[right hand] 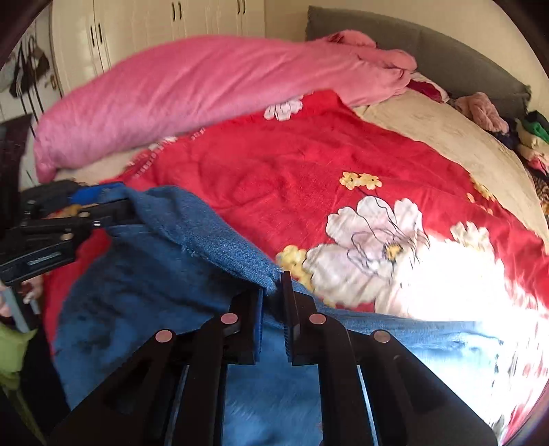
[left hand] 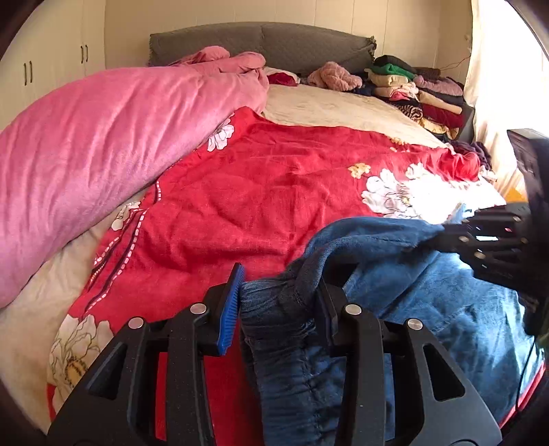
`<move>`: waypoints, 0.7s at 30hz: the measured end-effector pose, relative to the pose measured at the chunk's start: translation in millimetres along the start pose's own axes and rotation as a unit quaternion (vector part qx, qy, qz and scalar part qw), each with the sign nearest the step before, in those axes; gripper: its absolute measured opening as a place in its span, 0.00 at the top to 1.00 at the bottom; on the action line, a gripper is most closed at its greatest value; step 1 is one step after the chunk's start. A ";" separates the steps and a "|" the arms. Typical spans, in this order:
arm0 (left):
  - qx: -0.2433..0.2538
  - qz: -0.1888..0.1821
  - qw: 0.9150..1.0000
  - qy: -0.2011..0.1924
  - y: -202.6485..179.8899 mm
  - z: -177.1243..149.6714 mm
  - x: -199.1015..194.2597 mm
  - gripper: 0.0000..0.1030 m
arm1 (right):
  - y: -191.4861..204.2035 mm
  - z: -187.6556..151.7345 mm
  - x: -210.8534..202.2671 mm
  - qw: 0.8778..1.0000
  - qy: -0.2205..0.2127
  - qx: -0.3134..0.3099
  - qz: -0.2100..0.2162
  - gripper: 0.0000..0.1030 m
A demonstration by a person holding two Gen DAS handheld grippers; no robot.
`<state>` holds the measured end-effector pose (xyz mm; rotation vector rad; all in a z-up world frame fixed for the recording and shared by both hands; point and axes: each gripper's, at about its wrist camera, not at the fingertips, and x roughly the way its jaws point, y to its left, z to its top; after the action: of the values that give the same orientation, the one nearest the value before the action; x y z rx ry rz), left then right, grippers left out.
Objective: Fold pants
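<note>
Blue denim pants (left hand: 429,295) lie on the near part of a red floral blanket (left hand: 260,185) spread over the bed. My left gripper (left hand: 279,284) is shut on the bunched elastic waistband, which fills the gap between its blue pads. In the same view my right gripper (left hand: 480,236) pinches the pants' edge at the far right. In the right wrist view the pants (right hand: 154,274) stretch from my right gripper (right hand: 273,291), shut on a thin denim edge, to my left gripper (right hand: 85,206) at the left. The held edge is lifted off the blanket between the two grippers.
A big pink quilt (left hand: 103,137) is heaped along the bed's left side. Stacks of folded clothes (left hand: 418,92) stand at the far right by the grey headboard (left hand: 260,41). A beige sheet (left hand: 343,109) shows behind the blanket. White wardrobe doors (right hand: 154,24) line the left wall.
</note>
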<state>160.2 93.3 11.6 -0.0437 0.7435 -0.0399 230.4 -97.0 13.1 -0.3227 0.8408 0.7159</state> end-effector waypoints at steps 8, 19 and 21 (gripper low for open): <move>0.030 -0.010 0.999 -0.037 -23.9 -30.7 -58.2 0.71 | 46.4 -63.2 -82.7 0.998 -0.044 0.032 0.020 0.92; 0.058 -0.014 0.998 0.013 -24.3 -88.8 -95.1 0.70 | 120.0 -135.3 -105.8 0.998 -0.018 0.016 0.060 0.92; 0.057 -0.009 0.998 0.029 -23.8 -100.6 -94.7 0.70 | 123.9 -141.9 -103.9 0.997 -0.012 0.025 0.071 0.92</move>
<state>21.9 71.8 2.9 0.0595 0.7969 -0.1016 17.7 -128.2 4.3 -0.2101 0.8641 0.8271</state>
